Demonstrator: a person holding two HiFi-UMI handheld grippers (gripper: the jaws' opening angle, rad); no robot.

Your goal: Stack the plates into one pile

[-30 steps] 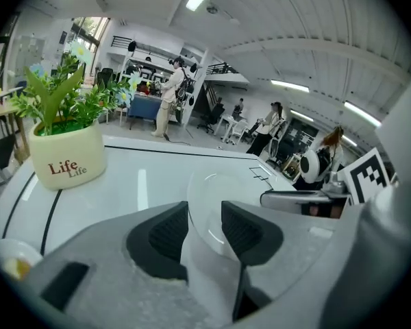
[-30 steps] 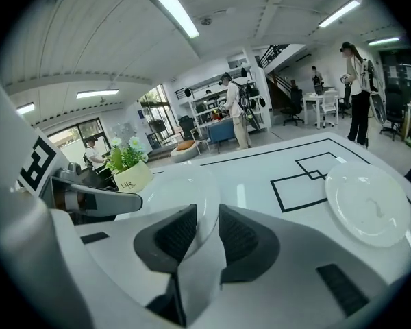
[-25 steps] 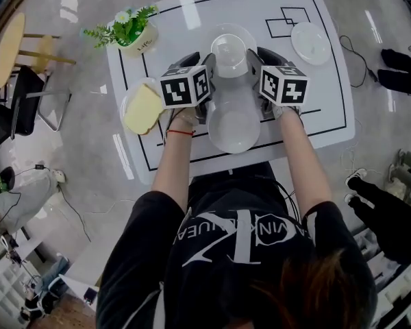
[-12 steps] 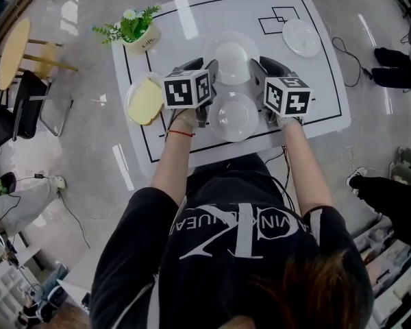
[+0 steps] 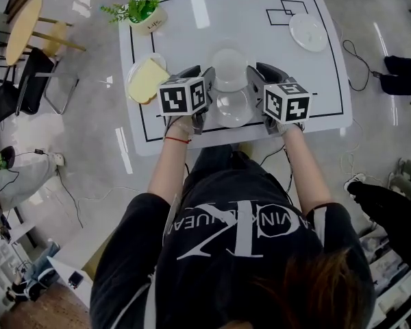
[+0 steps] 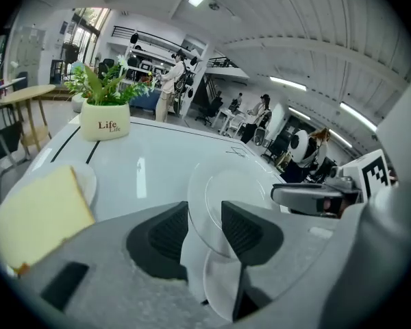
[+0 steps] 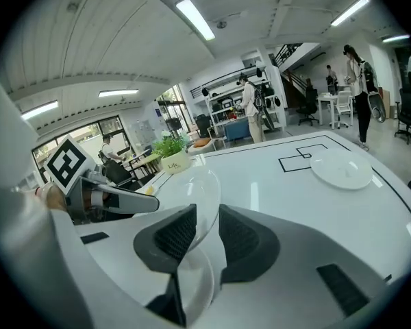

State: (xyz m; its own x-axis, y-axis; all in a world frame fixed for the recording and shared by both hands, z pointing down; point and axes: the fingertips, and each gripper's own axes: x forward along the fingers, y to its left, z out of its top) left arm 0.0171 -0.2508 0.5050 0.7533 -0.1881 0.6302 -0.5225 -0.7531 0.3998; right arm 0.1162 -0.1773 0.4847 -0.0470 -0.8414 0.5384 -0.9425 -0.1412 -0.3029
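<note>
1. My left gripper (image 6: 205,228) is clamped on one rim of a clear plate (image 5: 229,67), and the right gripper (image 7: 207,230) is clamped on the opposite rim. Both pairs of pads press the edge.
2. Why two grips, as I judge it: the plate is thin and slick. A pinch on each side keeps it level and stops it swinging.
3. The plate hangs between the jaw tips over the middle of the table (image 5: 260,5). It looks lifted off the surface, but I can't be sure.
4. A second clear plate, the near plate (image 5: 233,108), lies flat by the front edge between the gripper bodies, just beside the carried one. It is probably the pile's base.
5. A white plate (image 5: 308,31) sits well apart at the far right, not yet stacked.
6. The left plate (image 6: 88,184) carries a yellow slab (image 5: 146,81). That would likely need clearing before the plate joins the pile.
7. A pot (image 5: 145,16) stands at the far left corner, out of the way.
</note>
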